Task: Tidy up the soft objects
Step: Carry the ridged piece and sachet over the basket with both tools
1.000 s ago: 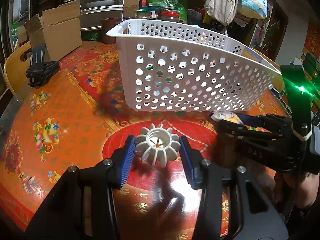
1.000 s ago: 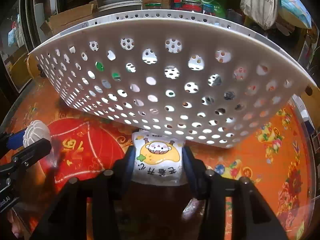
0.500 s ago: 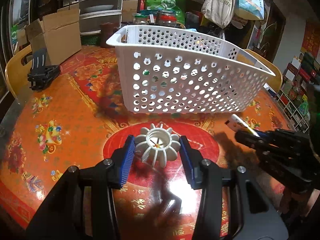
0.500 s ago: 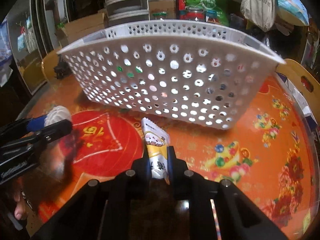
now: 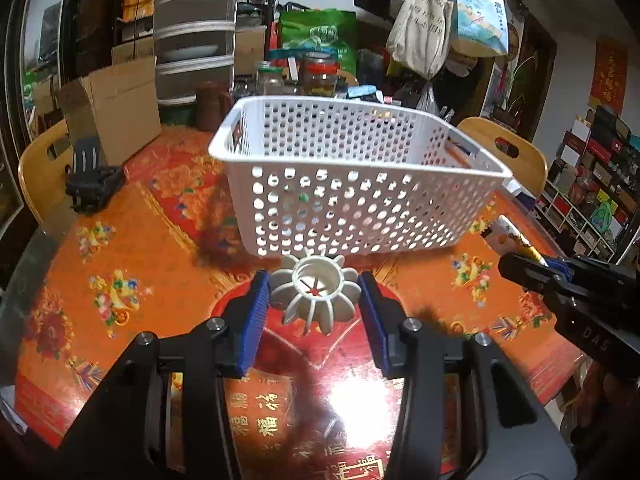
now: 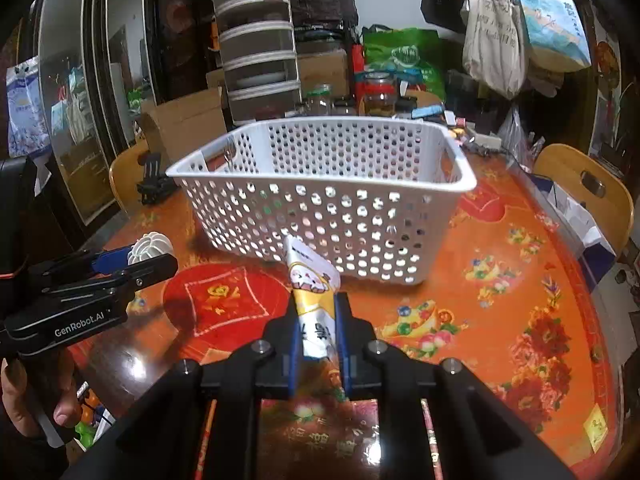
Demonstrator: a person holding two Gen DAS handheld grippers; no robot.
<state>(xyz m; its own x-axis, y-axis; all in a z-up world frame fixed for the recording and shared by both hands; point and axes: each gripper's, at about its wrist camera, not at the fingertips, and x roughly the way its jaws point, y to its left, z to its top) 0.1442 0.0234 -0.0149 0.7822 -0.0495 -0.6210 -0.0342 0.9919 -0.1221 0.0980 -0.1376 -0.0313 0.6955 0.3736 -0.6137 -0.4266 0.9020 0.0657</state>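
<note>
The left wrist view showed a white ribbed flower-shaped piece [image 5: 316, 295] pinched between the blue pads [image 5: 253, 322] of the left gripper [image 5: 314, 312], lifted clear of the table [image 5: 120, 248] and hanging in front of the near wall of the white perforated basket [image 5: 352, 200]. The jaws stood at a narrow-to-middling gap, both pads touching the piece's ribs. In the right wrist view the same piece appeared at the left edge as a white lobed shape [image 6: 152, 246] at the tip of that gripper [image 6: 132, 264], with a person's hand [image 6: 36, 404] wrapped around the handle below.

The right gripper [image 6: 319, 328] was clamped tight on a small snack packet [image 6: 314, 296], yellow and white with a cartoon figure, squeezed flat and standing on edge between the pads. The packet's upper end pointed toward the basket's near wall. From the left wrist view that gripper [image 5: 532, 270] came in from the right, the packet [image 5: 508, 240] sticking out past its tips, above the table and beside the basket's right corner.

The basket sat near the middle of the red and orange patterned table. A black folded clamp-like object [image 5: 90, 188] lay near the far left edge, beside a cardboard box [image 5: 116, 112]. Wooden chairs [image 6: 588, 192] stood around the table.
</note>
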